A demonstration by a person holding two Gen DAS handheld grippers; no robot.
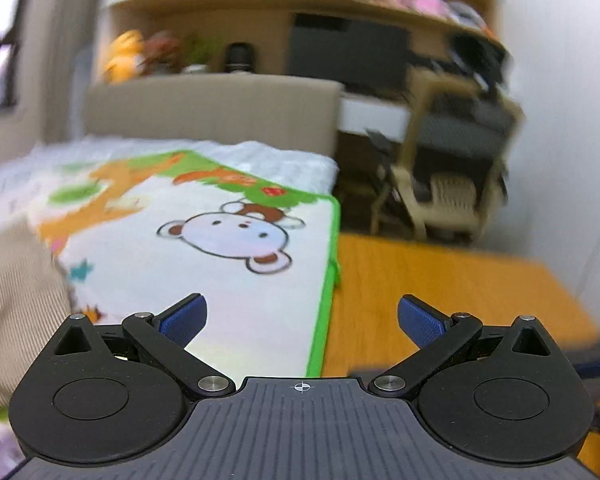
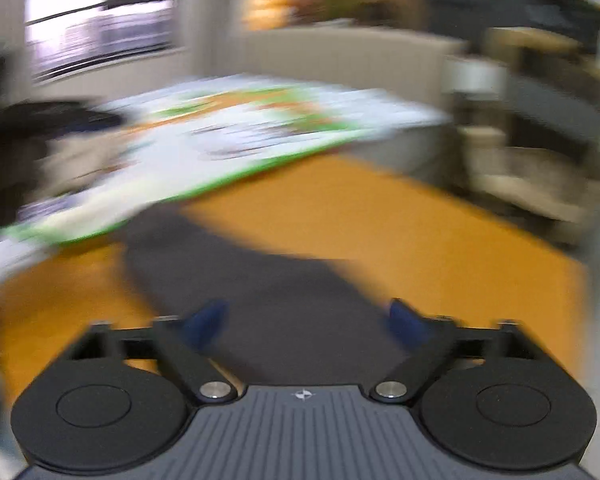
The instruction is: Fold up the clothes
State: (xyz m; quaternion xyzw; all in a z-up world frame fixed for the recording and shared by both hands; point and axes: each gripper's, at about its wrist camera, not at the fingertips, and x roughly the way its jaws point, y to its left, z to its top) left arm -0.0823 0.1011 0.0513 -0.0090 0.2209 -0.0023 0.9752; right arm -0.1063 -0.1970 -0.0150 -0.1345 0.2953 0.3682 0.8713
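Both grippers are empty and in transit, so the step in hand reads as reaching for a garment. The left gripper (image 1: pixel 302 320) hangs over the near corner of the mat (image 1: pixel 204 264) with its blue pads spread wide and nothing between them. A beige ribbed cloth (image 1: pixel 16 304) lies at the left edge of that view, on or beside the mat, and is probably one of the clothes. The right gripper (image 2: pixel 306 320) also stands apart with nothing pinched, pointing down at a dark grey stretch (image 2: pixel 260 280) on the orange floor (image 2: pixel 420 240). That view is badly smeared, so whether the grey is a garment or a rug cannot be told. A dark heap (image 2: pixel 40 124) sits at the far left of the mat there, perhaps more clothes. To do the reach well, the person should slow both hands before contact, approach a hem or corner low with the pads straddling a single edge, and close only once cloth sits fully between them.
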